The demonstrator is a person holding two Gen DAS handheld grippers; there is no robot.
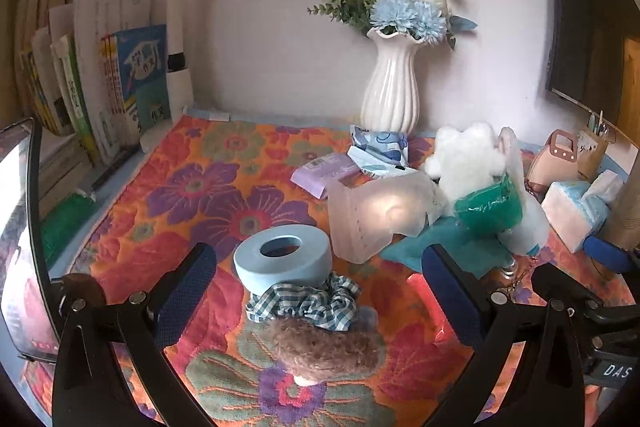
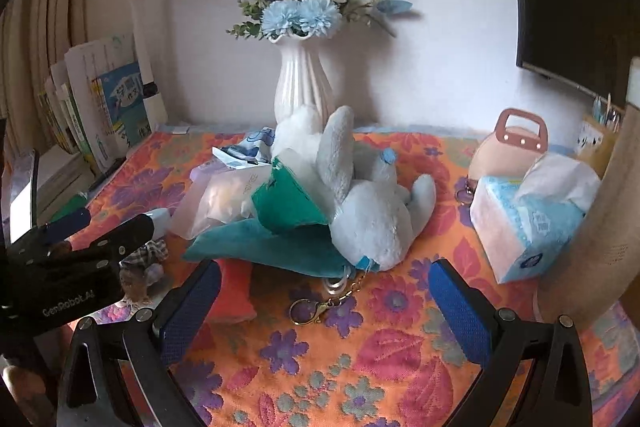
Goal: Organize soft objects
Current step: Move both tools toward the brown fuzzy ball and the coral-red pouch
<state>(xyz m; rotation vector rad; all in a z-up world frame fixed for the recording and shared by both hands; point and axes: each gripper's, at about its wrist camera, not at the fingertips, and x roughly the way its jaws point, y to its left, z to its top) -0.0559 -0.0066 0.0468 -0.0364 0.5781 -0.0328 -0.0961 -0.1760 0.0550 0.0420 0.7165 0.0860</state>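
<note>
My left gripper [image 1: 320,279] is open above a checked scrunchie [image 1: 304,301], a fuzzy brown scrunchie [image 1: 324,347] and a pale blue ring [image 1: 284,257], which lie in a row between its fingers. To the right a white-and-blue plush toy [image 2: 368,211] lies on a teal cloth [image 2: 276,243] with a green pouch [image 2: 292,203] against it. My right gripper [image 2: 324,295] is open just in front of the plush, over a key ring [image 2: 308,309]. A red soft piece [image 2: 234,293] lies by its left finger. The left gripper [image 2: 80,247] shows at the left edge.
A translucent plastic bag [image 1: 376,211] lies mid-table on the floral cloth [image 1: 192,195]. A white vase of flowers [image 1: 392,87] stands at the back wall. Books [image 1: 100,79] line the left side. A tissue pack [image 2: 532,215] and a small pink bag [image 2: 508,151] sit at the right.
</note>
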